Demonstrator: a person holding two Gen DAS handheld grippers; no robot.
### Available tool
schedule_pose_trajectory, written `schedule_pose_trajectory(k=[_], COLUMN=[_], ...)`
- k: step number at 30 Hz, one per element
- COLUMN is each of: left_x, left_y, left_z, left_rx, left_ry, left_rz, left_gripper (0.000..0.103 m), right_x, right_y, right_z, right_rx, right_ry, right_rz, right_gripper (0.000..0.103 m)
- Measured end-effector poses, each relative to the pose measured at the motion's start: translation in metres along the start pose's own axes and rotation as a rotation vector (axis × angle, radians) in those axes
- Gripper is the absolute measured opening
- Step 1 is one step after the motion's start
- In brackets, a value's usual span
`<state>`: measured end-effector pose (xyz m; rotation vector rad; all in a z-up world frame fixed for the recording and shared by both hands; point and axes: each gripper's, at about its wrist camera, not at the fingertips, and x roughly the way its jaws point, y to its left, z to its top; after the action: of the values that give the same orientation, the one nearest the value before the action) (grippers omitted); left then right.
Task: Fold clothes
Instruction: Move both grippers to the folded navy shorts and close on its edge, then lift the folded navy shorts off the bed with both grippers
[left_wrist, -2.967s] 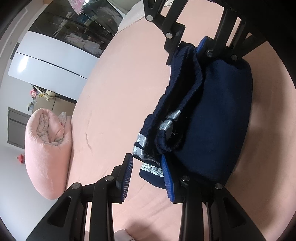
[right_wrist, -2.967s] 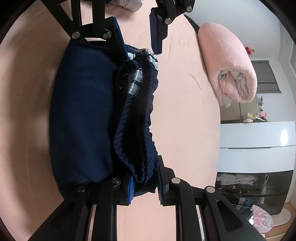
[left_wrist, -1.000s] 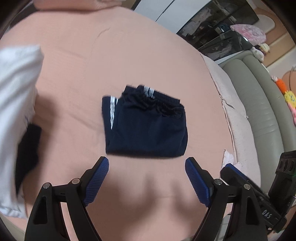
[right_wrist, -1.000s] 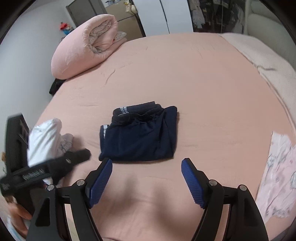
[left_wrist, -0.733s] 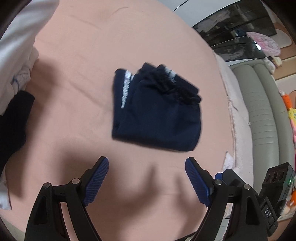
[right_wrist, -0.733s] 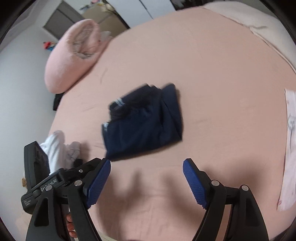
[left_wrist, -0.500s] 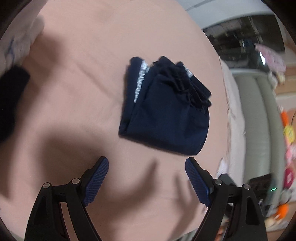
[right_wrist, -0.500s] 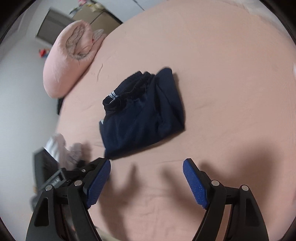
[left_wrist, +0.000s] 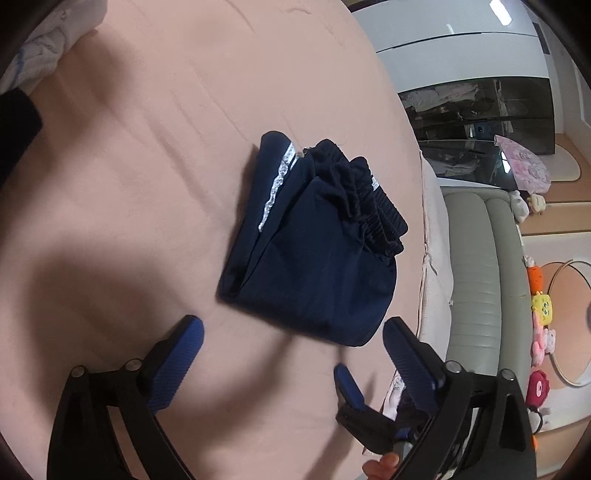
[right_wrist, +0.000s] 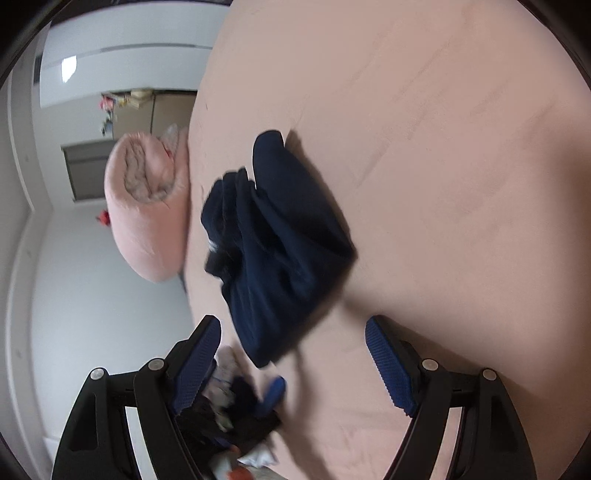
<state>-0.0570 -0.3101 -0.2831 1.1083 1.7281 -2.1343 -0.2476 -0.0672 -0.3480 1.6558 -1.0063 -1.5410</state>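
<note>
Both the left gripper (left_wrist: 291, 354) and right gripper (right_wrist: 293, 352) are hanging wide and empty over the folded navy shorts (left_wrist: 314, 254), looking soft, light, floppy; best pinching the thick elastic waistband (left_wrist: 373, 206).

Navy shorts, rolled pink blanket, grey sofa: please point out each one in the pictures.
navy shorts (left_wrist: 317, 273), left wrist view, flat top panel.
rolled pink blanket (right_wrist: 147, 221), right wrist view, outer pink side.
grey sofa (left_wrist: 484, 280), left wrist view, ribbed cushion.
</note>
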Motion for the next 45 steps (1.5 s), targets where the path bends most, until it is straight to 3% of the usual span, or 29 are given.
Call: schedule_pose_trajectory(k=[7,13,22,28,33,38,41,45], left_x=[0.008,0.022,0.031,0.047,0.044,0.04,0.038,0.034], left_y=[0.003,-0.003,-0.007,-0.018,-0.006,0.003,0.006,0.019], left_z=[0.014,0.027,0.044,0.051,0.051,0.055,0.054,0.052], left_rx=[-0.041,-0.034,-0.085,-0.088,-0.109,-0.182,-0.246,-0.364], left_ry=[-0.029,-0.024,-0.022,0.025,0.026,0.03,0.029,0.03], left_rz=[-0.077,-0.092,-0.153,-0.185,-0.215,-0.216,-0.199,-0.244], left_gripper=[0.103,0.103,0.103,0.103,0.103,0.103,0.103,0.103], right_x=[0.025,0.04,0.058,0.053,0.048,0.034,0.024,0.024], right_y=[0.002,0.002,0.009,0.003,-0.002,-0.022,-0.032,-0.035], right_z=[0.017,0.031,0.042,0.038,0.037,0.025,0.011,0.004], right_rx=[0.073,0.137,0.148,0.146,0.197,0.358,0.434,0.474], right_ry=[-0.033,-0.03,0.01,-0.016,-0.011,-0.026,-0.058,-0.087], right_rz=[0.104,0.182,0.18,0.188,0.234,0.301,0.282,0.24], right_gripper=[0.08,0.08,0.08,0.079,0.079,0.08,0.08,0.08])
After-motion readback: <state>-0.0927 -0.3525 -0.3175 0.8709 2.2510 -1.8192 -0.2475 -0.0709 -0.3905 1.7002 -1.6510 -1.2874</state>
